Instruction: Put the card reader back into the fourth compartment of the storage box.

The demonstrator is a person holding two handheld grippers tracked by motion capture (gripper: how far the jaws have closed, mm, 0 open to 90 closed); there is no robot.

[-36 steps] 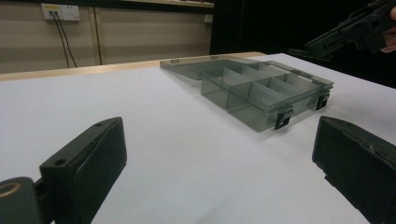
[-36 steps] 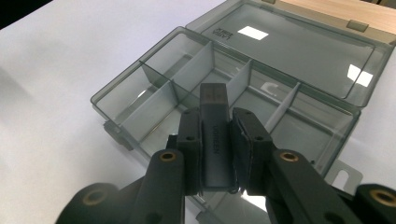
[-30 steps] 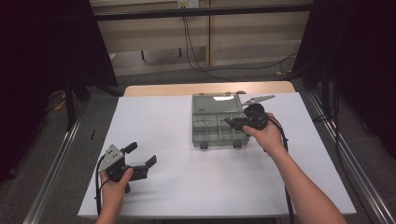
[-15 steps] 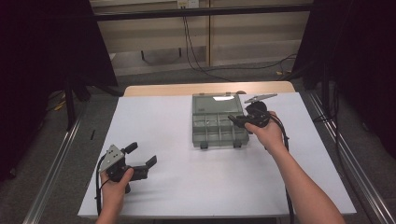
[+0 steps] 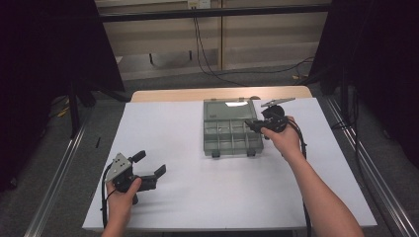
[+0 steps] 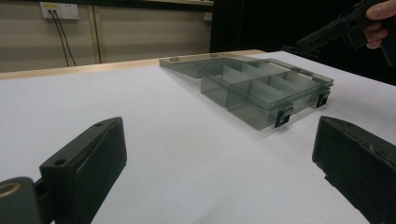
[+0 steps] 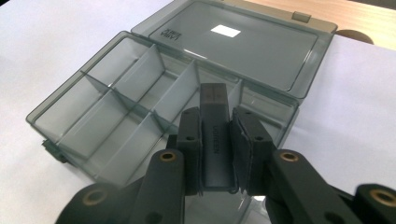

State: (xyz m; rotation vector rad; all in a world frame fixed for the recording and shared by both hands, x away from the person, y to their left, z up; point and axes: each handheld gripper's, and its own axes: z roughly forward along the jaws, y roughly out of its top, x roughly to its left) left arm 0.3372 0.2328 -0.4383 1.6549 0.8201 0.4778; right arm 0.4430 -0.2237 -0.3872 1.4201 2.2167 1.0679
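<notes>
Figure: placing a small dark block into a compartment box. The right hand-held gripper (image 7: 215,154) has its two jaws closed narrowly on a small dark block (image 7: 215,135), which stands upright between the pads and carries faint lettering on its face. Just ahead of and below this gripper lies the translucent grey compartment box (image 7: 100,135), its lid (image 7: 243,46) folded flat on the far side and its cells apparently empty. In the high view the right hand-held gripper (image 5: 258,126) sits over the box's right edge (image 5: 259,139), above the worktop (image 5: 197,197). The left hand-held gripper (image 5: 150,166) rests well away from the box (image 5: 231,138), low over the worktop, jaws spread wide with nothing between them; from its own camera the box (image 6: 261,93) lies ahead and to the right.

Risks, as judged from this position. The block hangs close above a thin divider (image 7: 177,93); released there, it could land on the wall's edge, tip, and settle across two cells or in the wrong one. The box is light and nothing steadies it, so a jaw pressing its rim or a divider during lowering could slide or tilt it. A release from too high could let the block bounce out over the low rim.
</notes>
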